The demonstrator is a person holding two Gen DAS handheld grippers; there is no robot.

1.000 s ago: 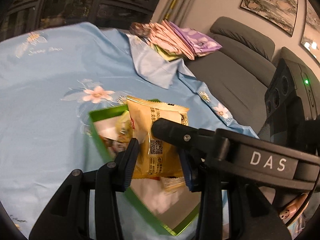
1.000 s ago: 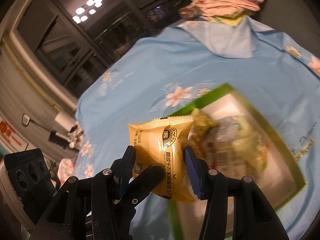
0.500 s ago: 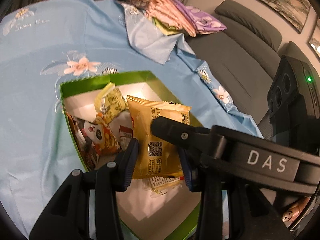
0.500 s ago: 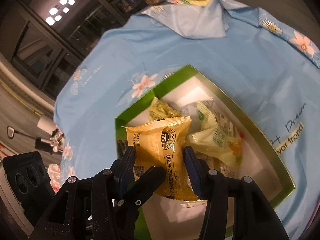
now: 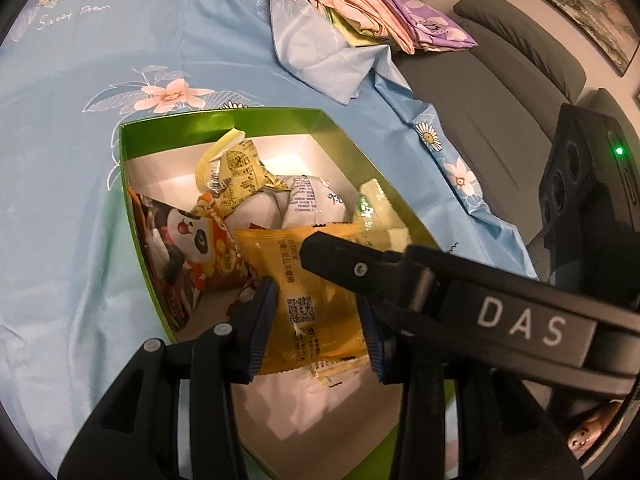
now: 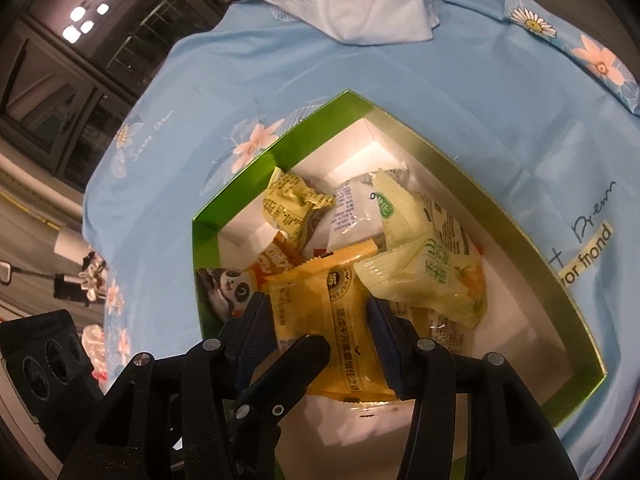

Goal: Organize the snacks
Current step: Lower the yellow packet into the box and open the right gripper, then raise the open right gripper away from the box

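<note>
I hold one orange packet (image 5: 316,300) in both grippers at once: my left gripper (image 5: 316,322) pinches its sides, and my right gripper (image 6: 326,330) clamps the same packet (image 6: 340,320) from the other face. It hangs over the near end of the green box (image 5: 224,128), above the snacks already inside.

The packet carries a QR code and lines of Chinese print on the side my left camera sees; on the other side there is a round seal and a column of Chinese characters, too small for me to read. The right gripper's arm crosses the left view and bears the white letters "DAS" (image 5: 524,326), hiding the box's right corner.

In the box lie a panda packet (image 5: 188,240), a crumpled yellow packet (image 5: 236,176), a white packet (image 5: 308,204) with blue print, and a pale green packet (image 6: 432,264) with green characters. The box (image 6: 520,240) sits on a blue cloth (image 5: 80,160) with pink flowers; I read "Sweet" in script on it, and "frond" on a pale strip (image 6: 588,256). Beyond lie folded cloths (image 5: 392,24), a grey sofa (image 5: 500,76) and a framed picture (image 5: 584,8).
</note>
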